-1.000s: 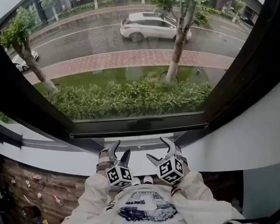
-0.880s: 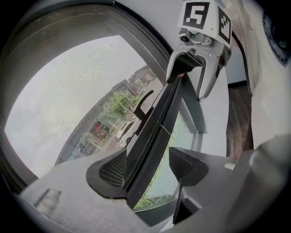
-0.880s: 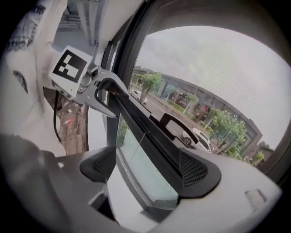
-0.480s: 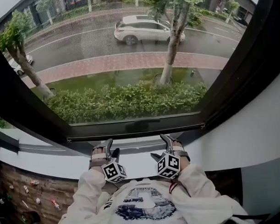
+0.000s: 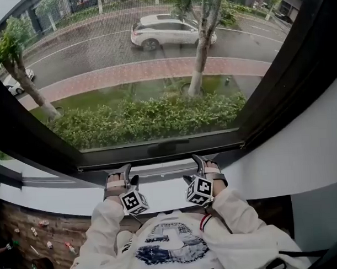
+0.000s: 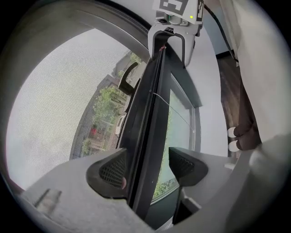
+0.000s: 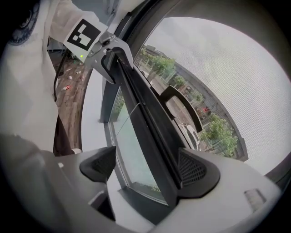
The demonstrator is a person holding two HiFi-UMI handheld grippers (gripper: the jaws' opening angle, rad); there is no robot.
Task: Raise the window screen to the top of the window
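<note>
The window screen (image 5: 128,77) hangs fully down, its grey mesh filling the dark window frame (image 5: 299,71) across the upper part of the head view, with its bottom bar (image 5: 158,149) low in the middle, just above the white sill (image 5: 66,198). The lift has not begun; the step in hand appears to be taking hold of that bar.

At lower centre, the left gripper (image 5: 127,174) and right gripper (image 5: 193,169) reach over the sill. Each has its jaws apart and the bar standing between them. The right gripper's jaws have just been closing a little, but one pad stands clear of the bar.

The next move likely calls for both grippers to clamp the bar, then rise evenly so that it does not tilt.

Only the head view shows the car (image 5: 167,29) and hedge (image 5: 146,118) outside. Only the gripper views show the bar running between the pads, and a curved handle (image 7: 182,107) on its outer face.
</note>
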